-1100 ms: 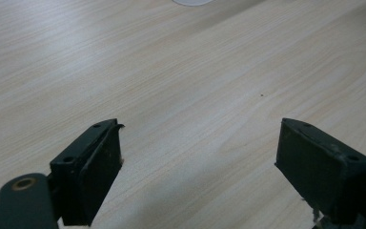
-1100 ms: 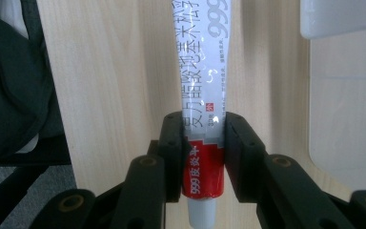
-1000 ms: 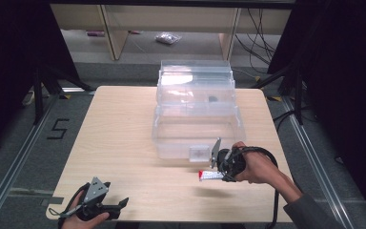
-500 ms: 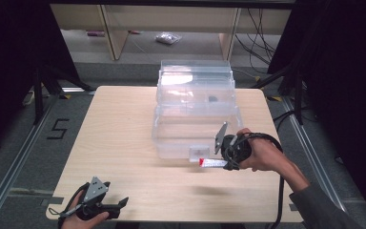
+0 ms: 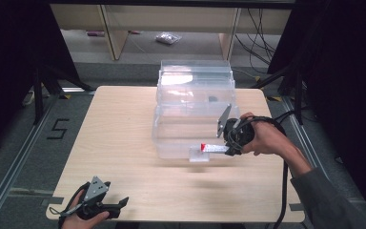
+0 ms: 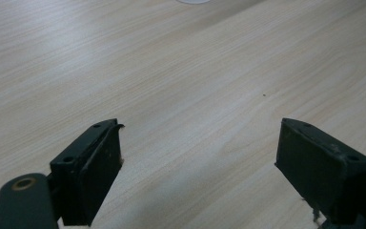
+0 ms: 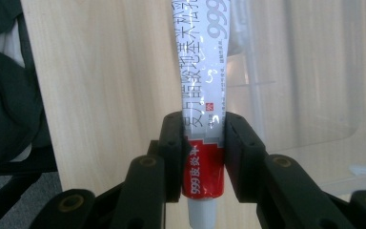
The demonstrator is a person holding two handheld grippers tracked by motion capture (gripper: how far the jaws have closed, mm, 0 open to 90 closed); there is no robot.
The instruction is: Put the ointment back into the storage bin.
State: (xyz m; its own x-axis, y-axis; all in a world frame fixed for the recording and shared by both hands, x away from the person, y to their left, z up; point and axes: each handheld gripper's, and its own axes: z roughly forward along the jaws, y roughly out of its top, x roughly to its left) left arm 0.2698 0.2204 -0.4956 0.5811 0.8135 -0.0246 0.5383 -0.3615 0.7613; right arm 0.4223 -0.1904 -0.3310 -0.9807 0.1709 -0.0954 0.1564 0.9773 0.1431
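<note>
I have the right gripper clenched on a tube, its jaws pinching the red end just above the white cap, as the right gripper view shows plainly: tube, right gripper. From the high view the tube lies level, clear of the counter, its white end pointing to the left of that view and sitting in front of the near wall of the clear bin; I cannot tell whether it touches the plastic. The bin stands at the middle of the counter, stepped in tiers, with a small clear tab low on its front just beneath the tube. My right hand wraps the gripper body at the bin's right corner, cable trailing off toward the counter's edge. The left gripper rests at the near left corner of the counter, well apart from the bin, held in my left hand. In the left gripper view its jaws stand wide and released over bare wood, left gripper, with nothing between them.
</note>
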